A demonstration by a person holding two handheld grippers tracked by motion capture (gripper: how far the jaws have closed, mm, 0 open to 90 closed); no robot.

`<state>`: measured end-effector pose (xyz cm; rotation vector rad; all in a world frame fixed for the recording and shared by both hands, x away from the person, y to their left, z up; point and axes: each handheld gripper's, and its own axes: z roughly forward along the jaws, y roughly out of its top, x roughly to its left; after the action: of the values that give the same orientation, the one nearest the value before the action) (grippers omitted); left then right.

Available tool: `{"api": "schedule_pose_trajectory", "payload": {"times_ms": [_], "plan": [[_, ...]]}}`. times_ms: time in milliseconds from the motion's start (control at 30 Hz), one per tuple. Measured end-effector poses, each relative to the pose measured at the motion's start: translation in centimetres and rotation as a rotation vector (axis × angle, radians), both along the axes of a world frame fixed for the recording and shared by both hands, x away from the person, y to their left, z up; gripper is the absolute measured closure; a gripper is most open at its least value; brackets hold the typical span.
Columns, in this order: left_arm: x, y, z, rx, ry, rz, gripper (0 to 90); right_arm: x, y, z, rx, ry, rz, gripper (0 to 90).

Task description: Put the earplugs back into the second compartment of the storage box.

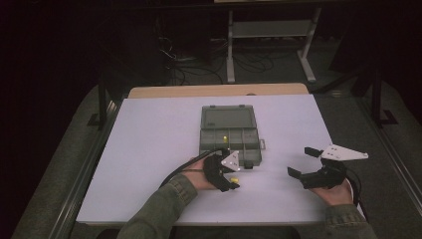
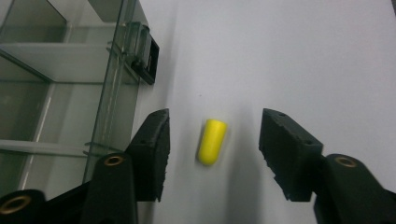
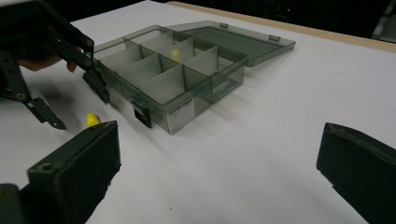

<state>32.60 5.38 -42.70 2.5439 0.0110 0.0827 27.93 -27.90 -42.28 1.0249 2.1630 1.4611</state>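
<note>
Your left gripper (image 2: 214,154): jaws apart, the loose plug (image 2: 211,141) lies on the table (image 2: 303,56) between your fingers, touching neither.
Box (image 2: 60,93): just beside your left finger (image 2: 152,149).
Second plug (image 3: 175,54): inside a box compartment.

Dim room; white table (image 1: 149,149); cables on floor (image 1: 199,64).

The white worktop (image 1: 149,149) lies under the left hand-held gripper (image 1: 240,175) and the right hand-held gripper (image 1: 299,160), stretching well beyond both. Past its far edge, ahead of the 2 hand-held grippers, runs a wooden strip (image 1: 219,90). Farther ahead, a white metal stand (image 1: 271,30) sits on the grey floor (image 1: 64,149), with dark cables (image 1: 199,64) tangled to its left.
</note>
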Motion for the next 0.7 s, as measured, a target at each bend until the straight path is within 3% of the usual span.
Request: {"api": "schedule_pose_trajectory", "payload": {"times_ms": [100,200,300,467,700], "plan": [[0.1,-0.1,-0.2,0.013,0.01,0.001,53.7,0.0,-0.2,0.1,0.012,-0.004,-0.004,0.0],[0.1,-0.2,-0.4,0.024,0.014,-0.006,68.0,0.0,-0.3,0.1,0.018,-0.003,-0.007,0.0],[0.0,-0.3,-0.3,0.03,-0.007,-0.009,79.3,0.0,-0.2,0.1,0.014,-0.004,-0.005,0.0],[0.0,-0.2,0.0,0.028,-0.01,-0.014,81.7,0.0,-0.2,0.1,0.012,-0.004,-0.005,0.0],[-0.1,0.2,1.6,-0.022,-0.024,-0.023,83.3,0.0,-0.2,0.1,0.011,-0.005,-0.007,0.0]]}}
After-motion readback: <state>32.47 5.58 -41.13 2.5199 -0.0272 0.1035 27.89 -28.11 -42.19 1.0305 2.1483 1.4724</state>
